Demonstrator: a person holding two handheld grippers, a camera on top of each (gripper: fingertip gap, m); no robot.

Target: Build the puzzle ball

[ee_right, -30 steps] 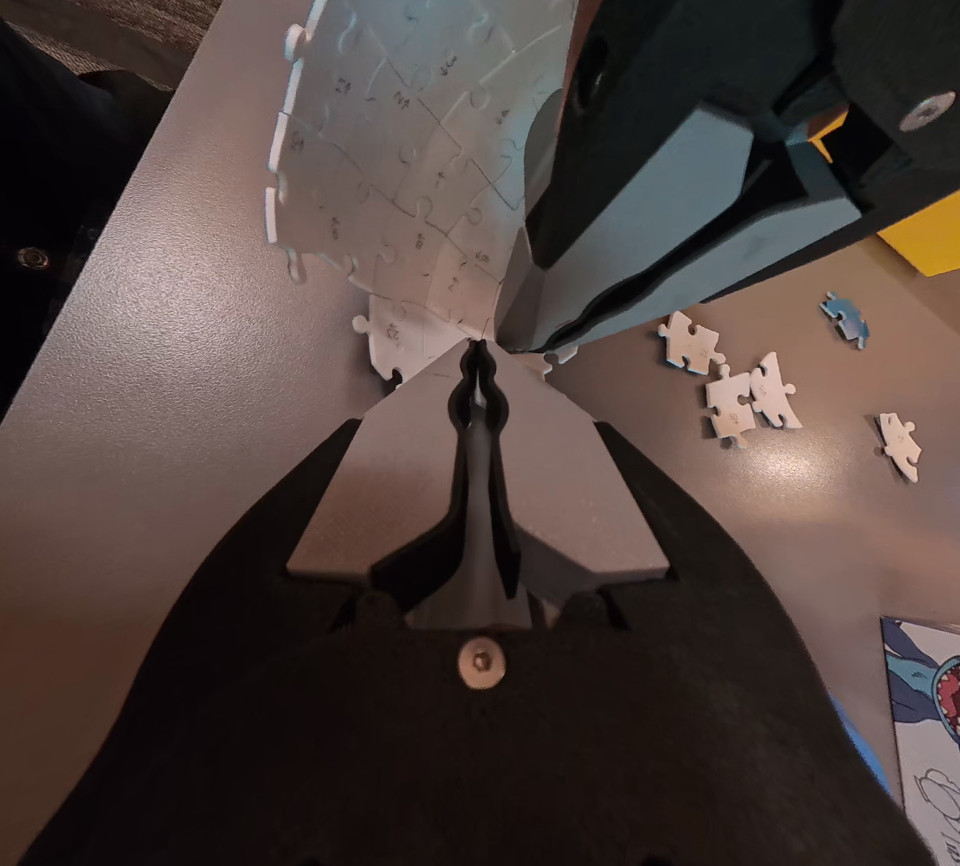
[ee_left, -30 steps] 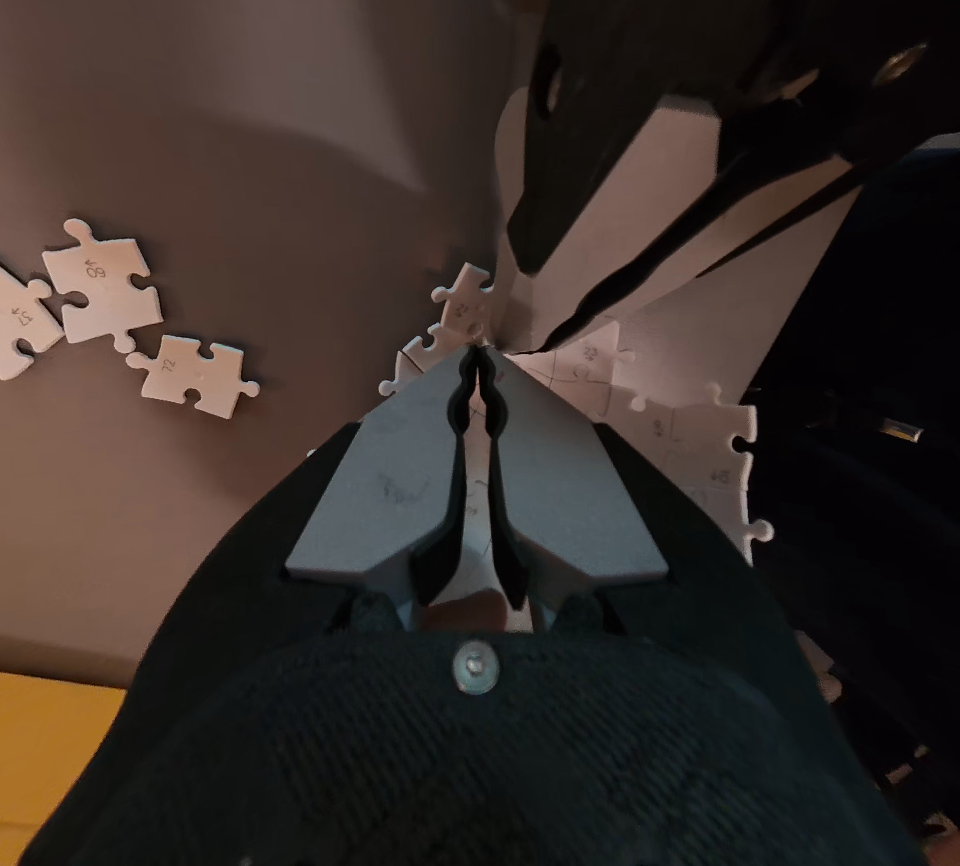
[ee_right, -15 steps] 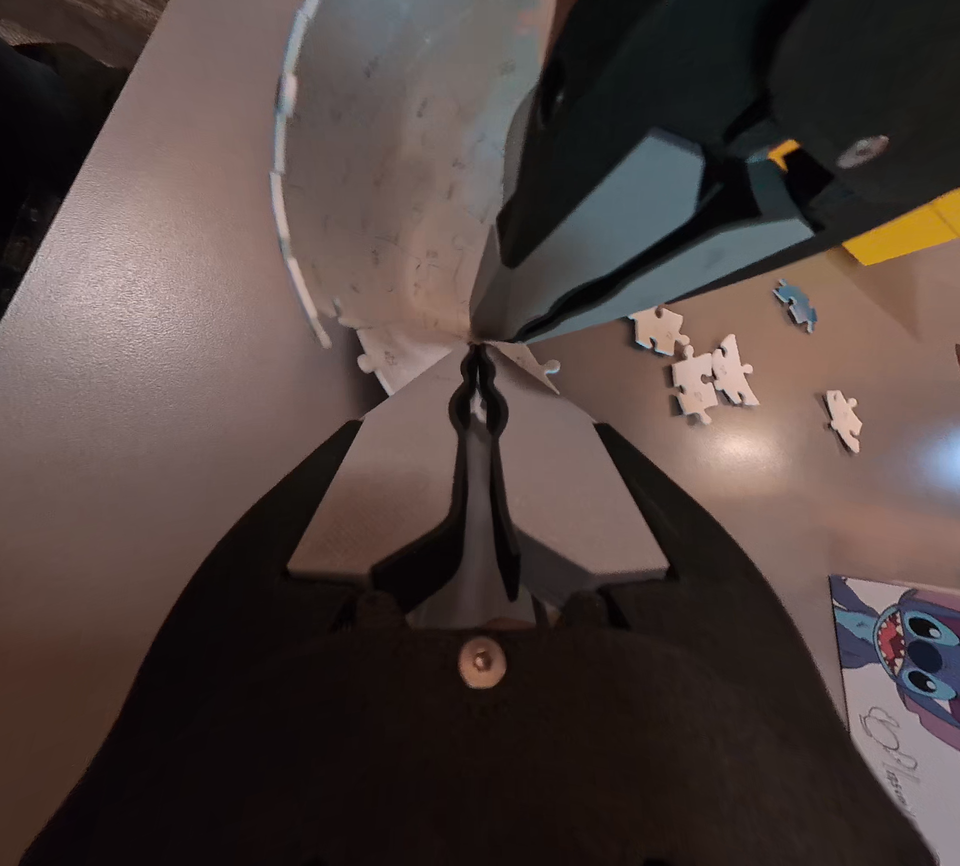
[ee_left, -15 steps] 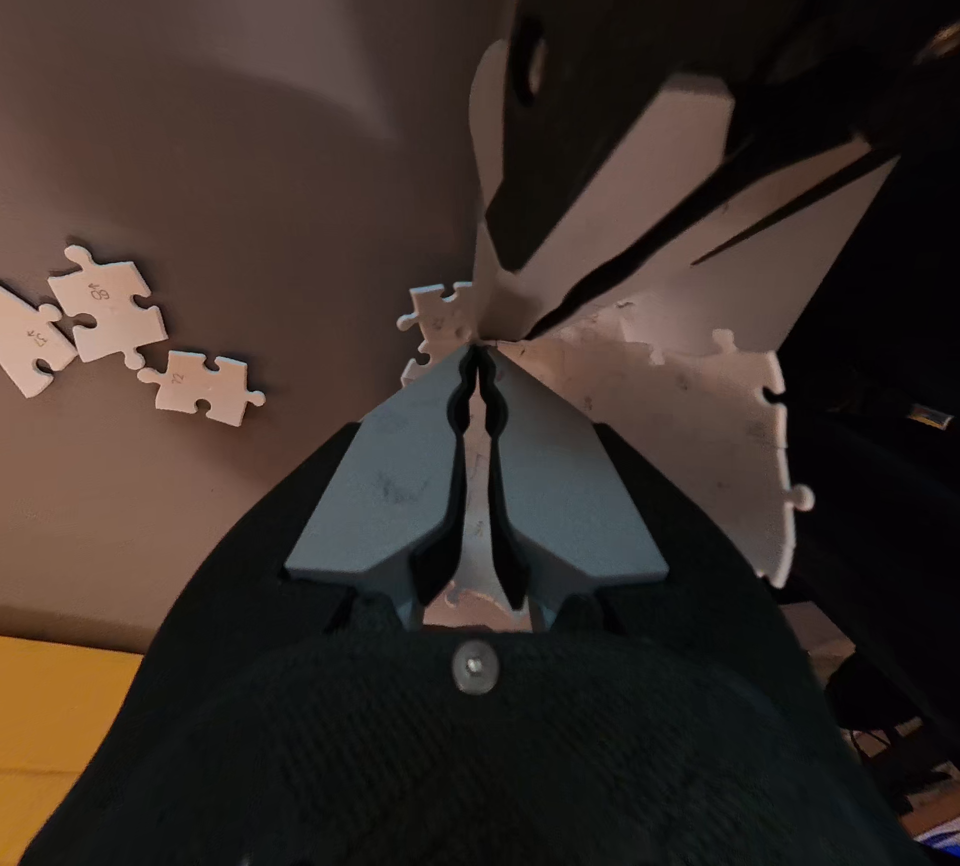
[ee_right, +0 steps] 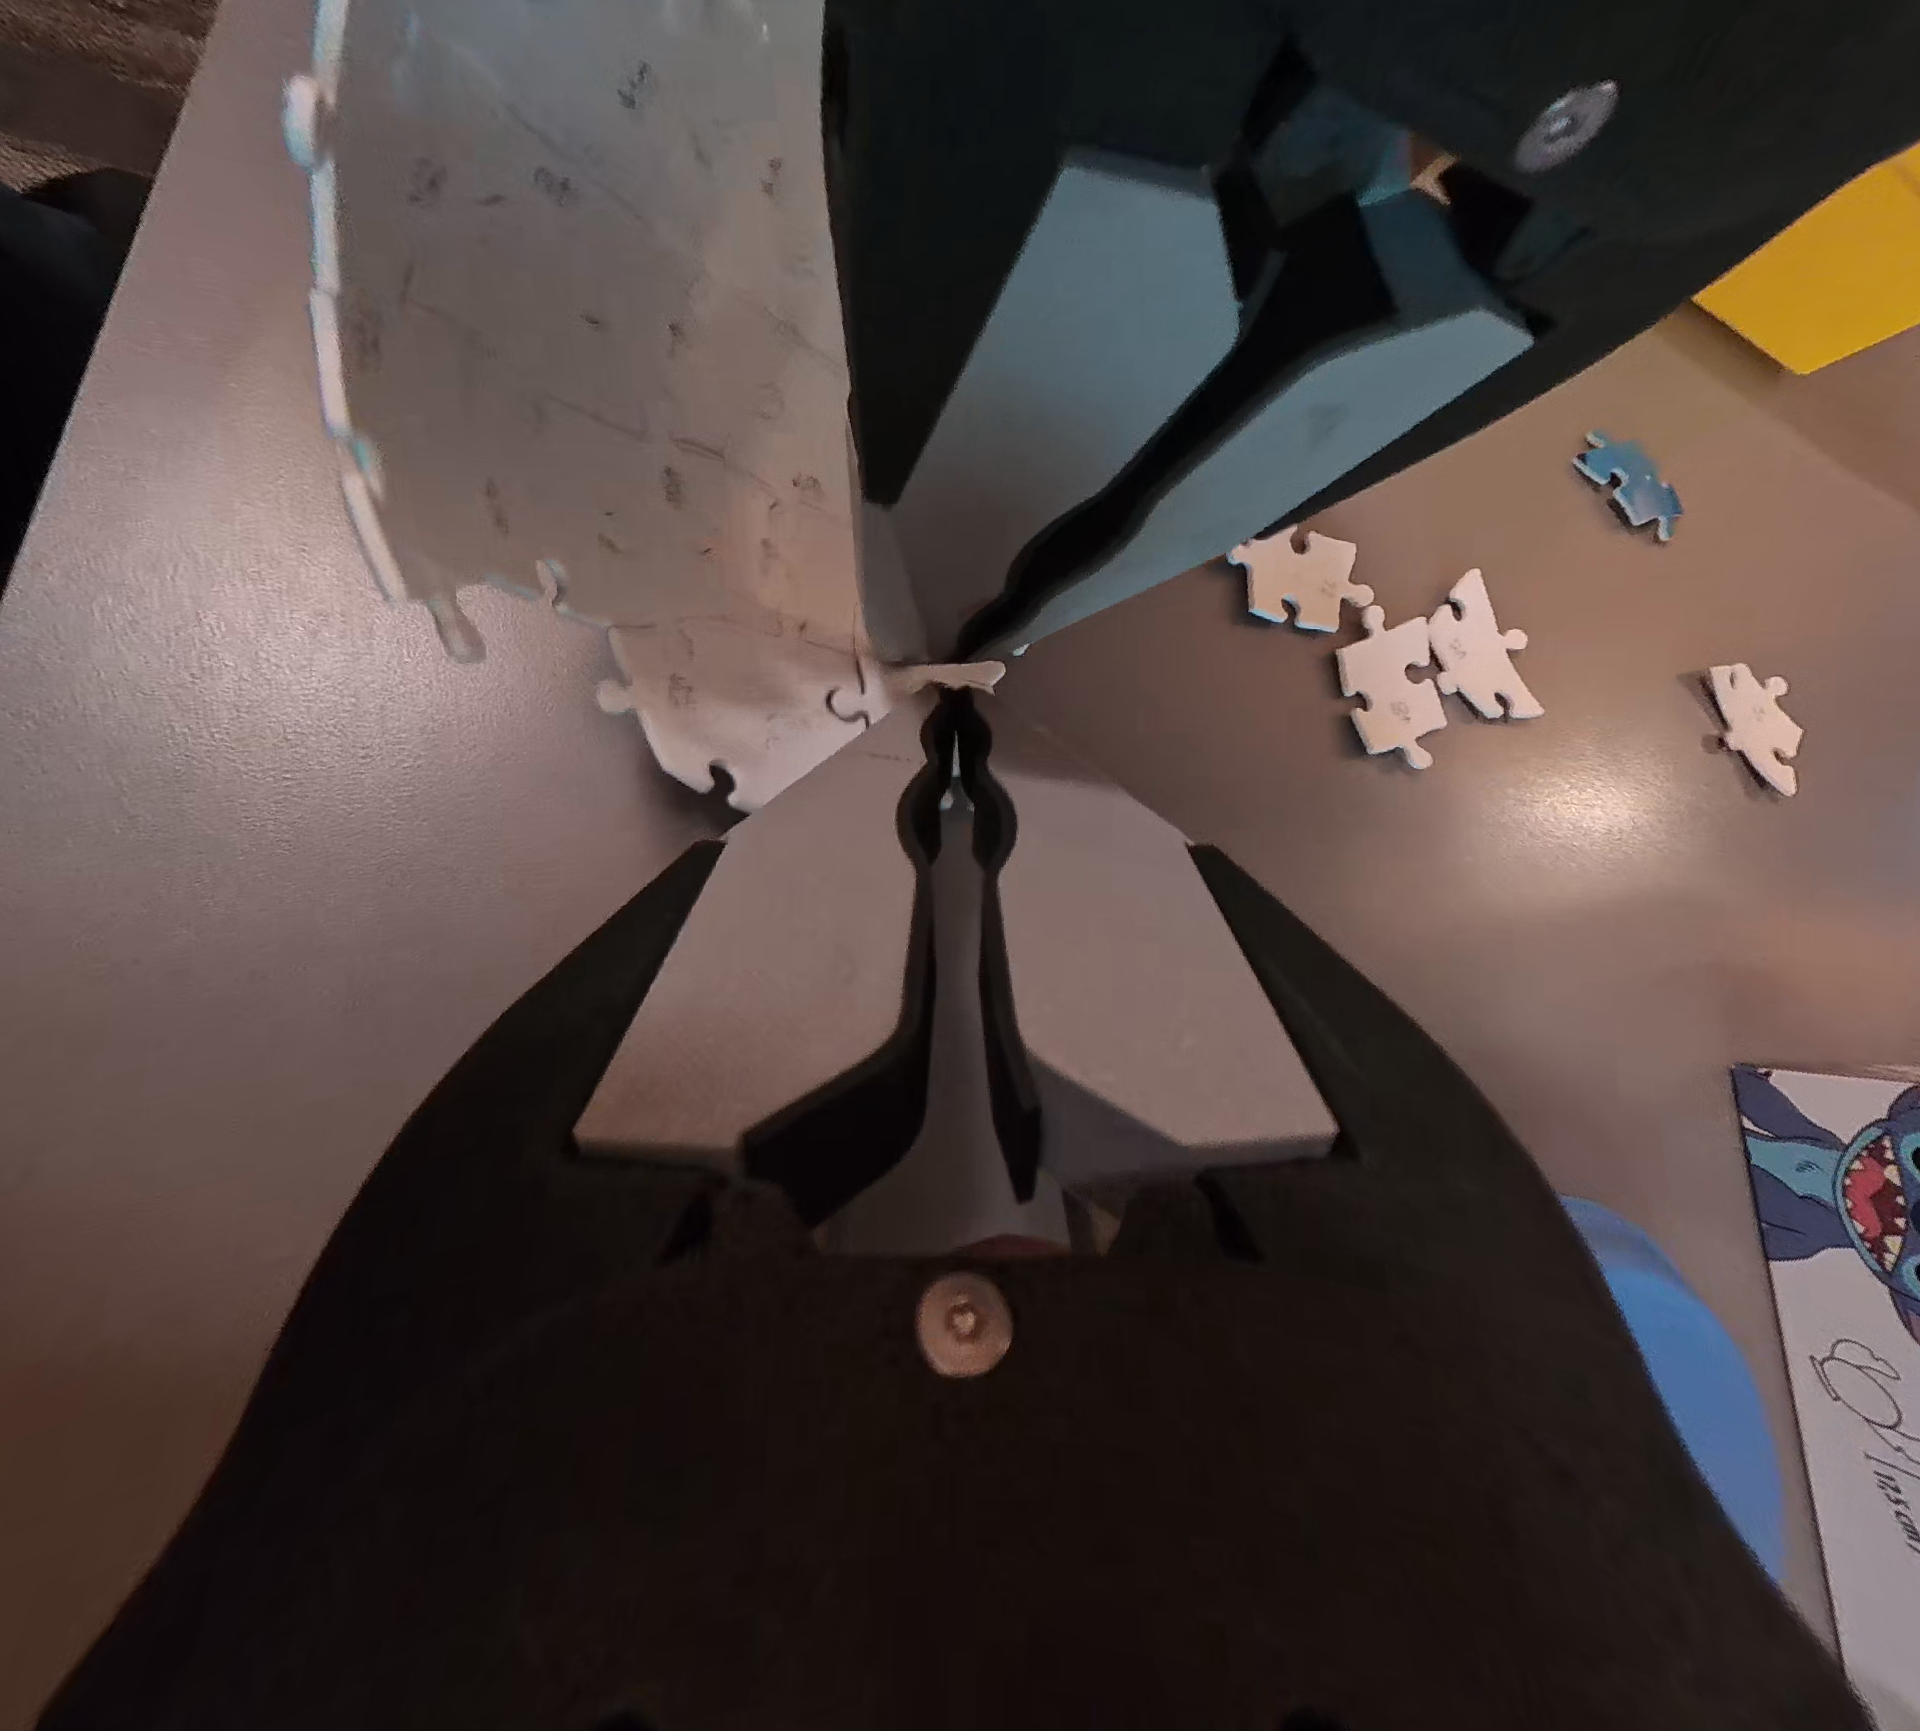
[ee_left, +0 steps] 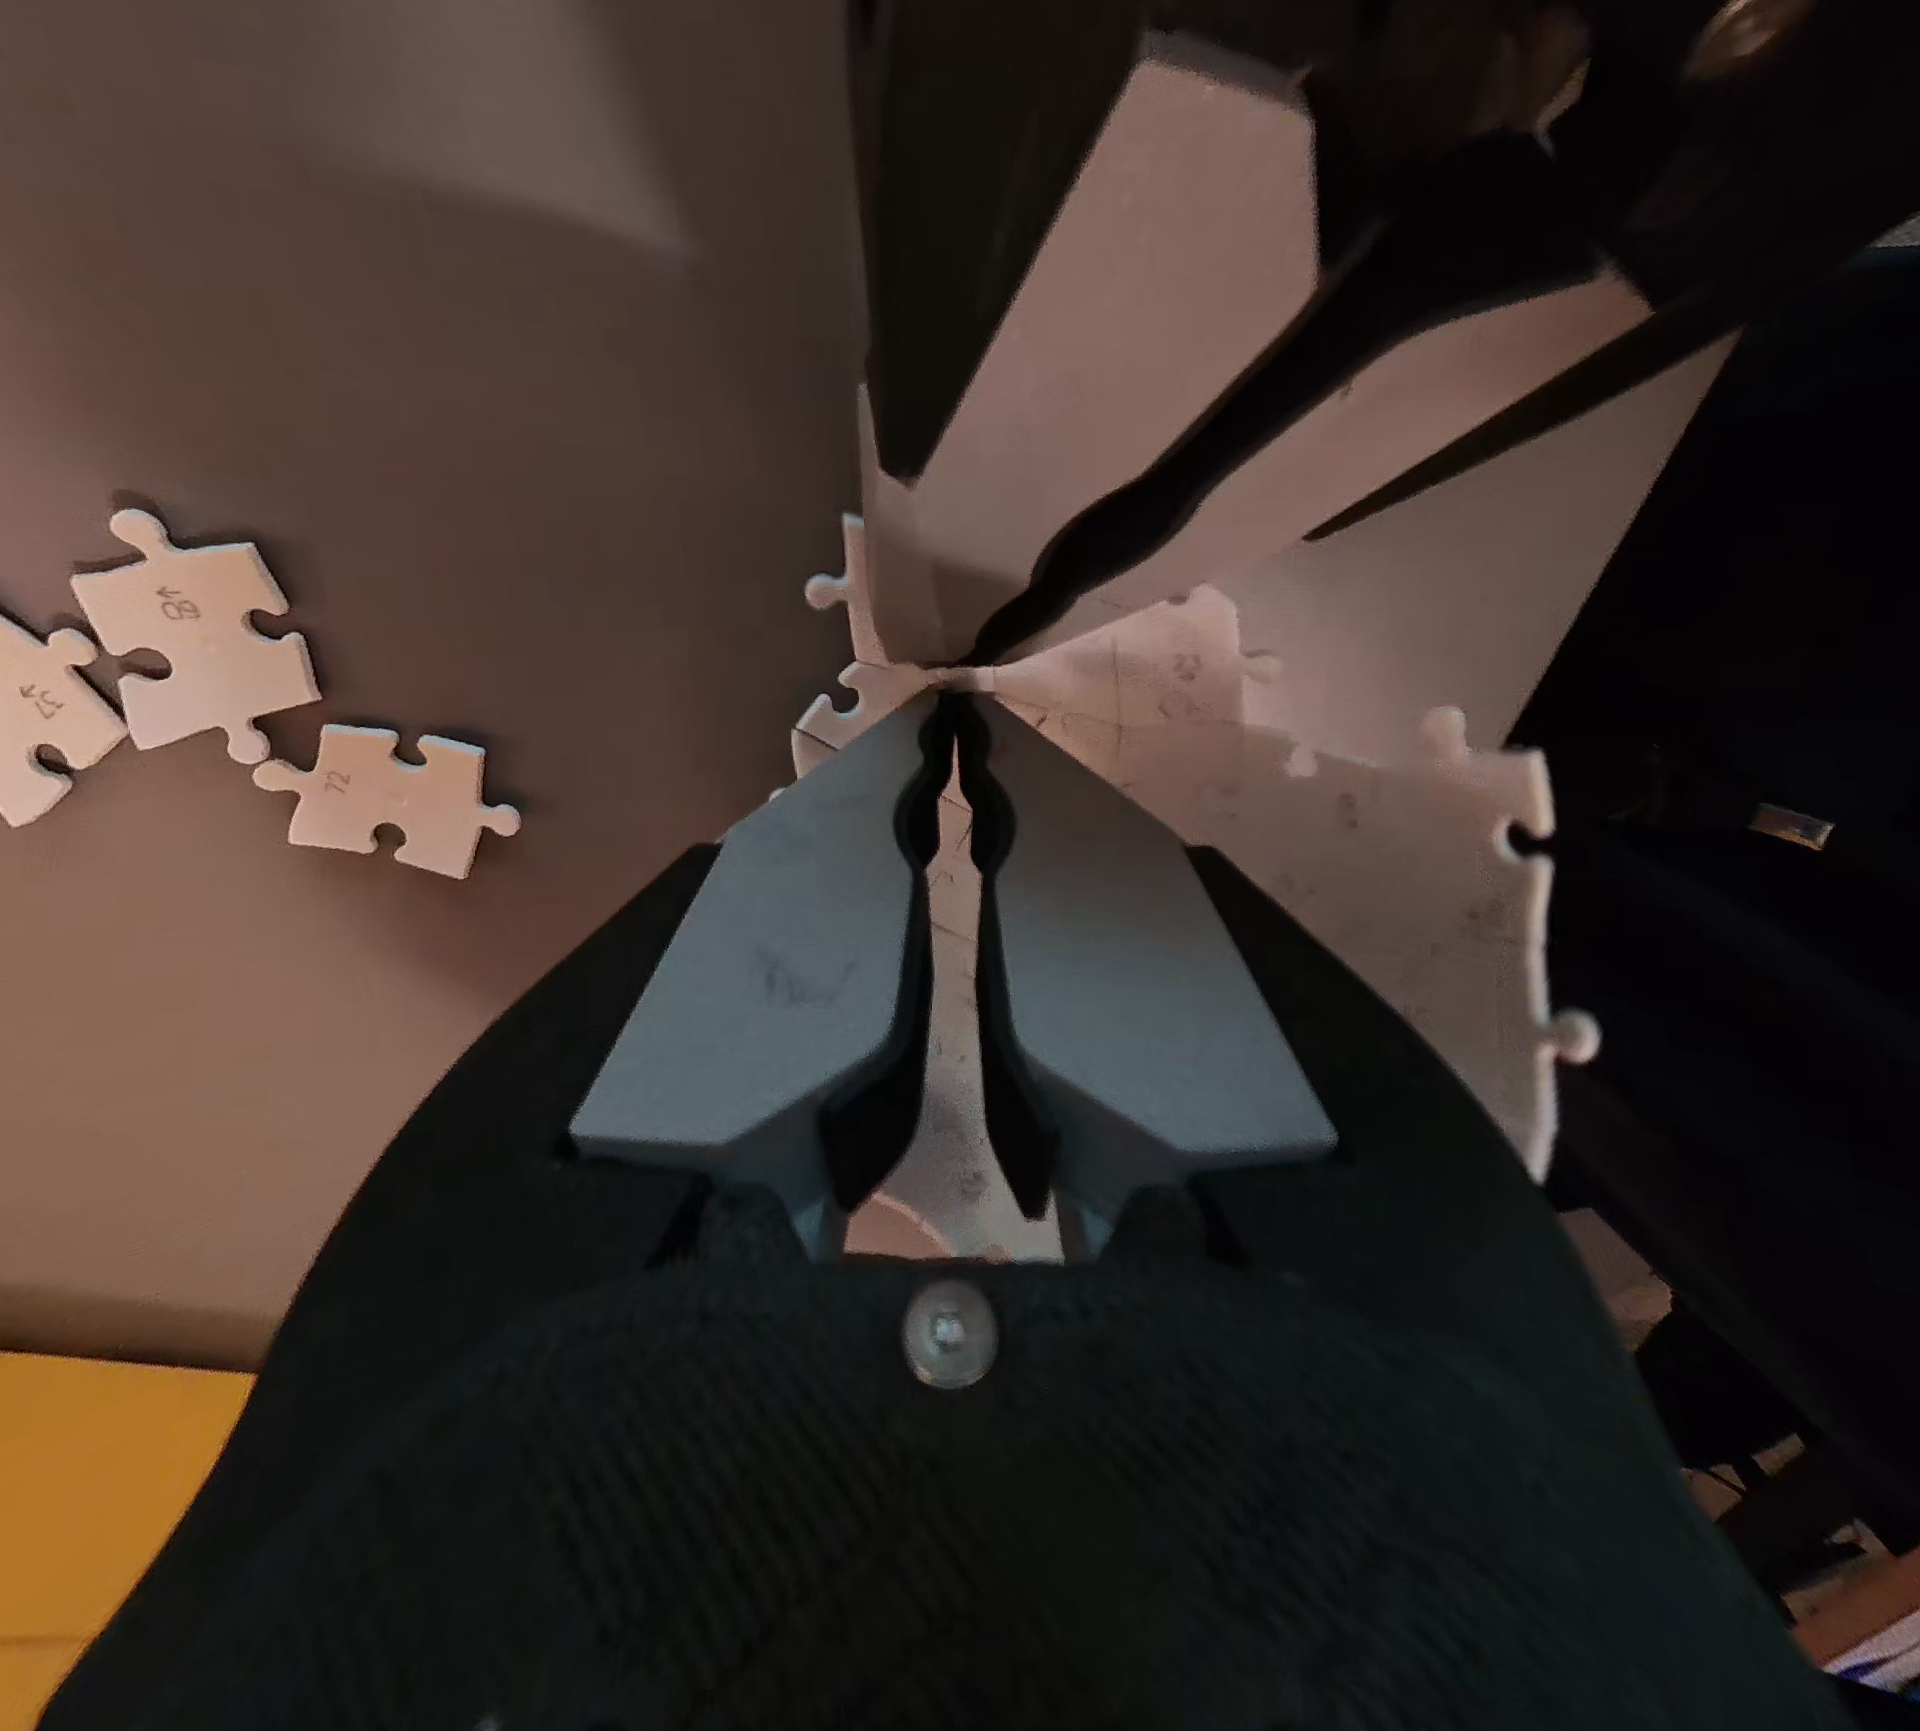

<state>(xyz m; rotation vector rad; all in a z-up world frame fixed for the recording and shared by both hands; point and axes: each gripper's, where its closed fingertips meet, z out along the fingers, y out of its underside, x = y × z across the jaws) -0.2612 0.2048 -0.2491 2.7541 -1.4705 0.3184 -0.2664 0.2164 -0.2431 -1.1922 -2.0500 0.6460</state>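
The puzzle ball is a partly built curved white shell of joined pieces, seen in the left wrist view point(ee_left: 1382, 860) and in the right wrist view point(ee_right: 582, 310), held up over the grey table point(ee_right: 208, 798). My left gripper point(ee_left: 951, 710) is shut on the shell's lower edge. My right gripper point(ee_right: 956, 715) is shut on the same edge, at a small white piece point(ee_right: 961, 673). The two grippers meet tip to tip: the right one point(ee_left: 987, 642) comes in from the upper right of the left view, and the left one point(ee_right: 971, 642) likewise in the right view.
Loose white pieces lie on the table point(ee_left: 197, 642) point(ee_left: 384, 798) point(ee_right: 1299, 580) point(ee_right: 1392, 694) point(ee_right: 1756, 725), and one blue piece point(ee_right: 1631, 486) lies face up. A yellow box point(ee_right: 1818, 279) stands behind them. A picture card point(ee_right: 1849, 1266) lies at the lower right. My left and right fingertips are right by each other. Both grippers' tips are roughly 25 cm from the picture card point(ee_right: 1849, 1266).
The shell has tilted and swung while both grippers stayed shut on its edge. The opposite gripper now stands steeper in each view. The loose pieces have not moved.
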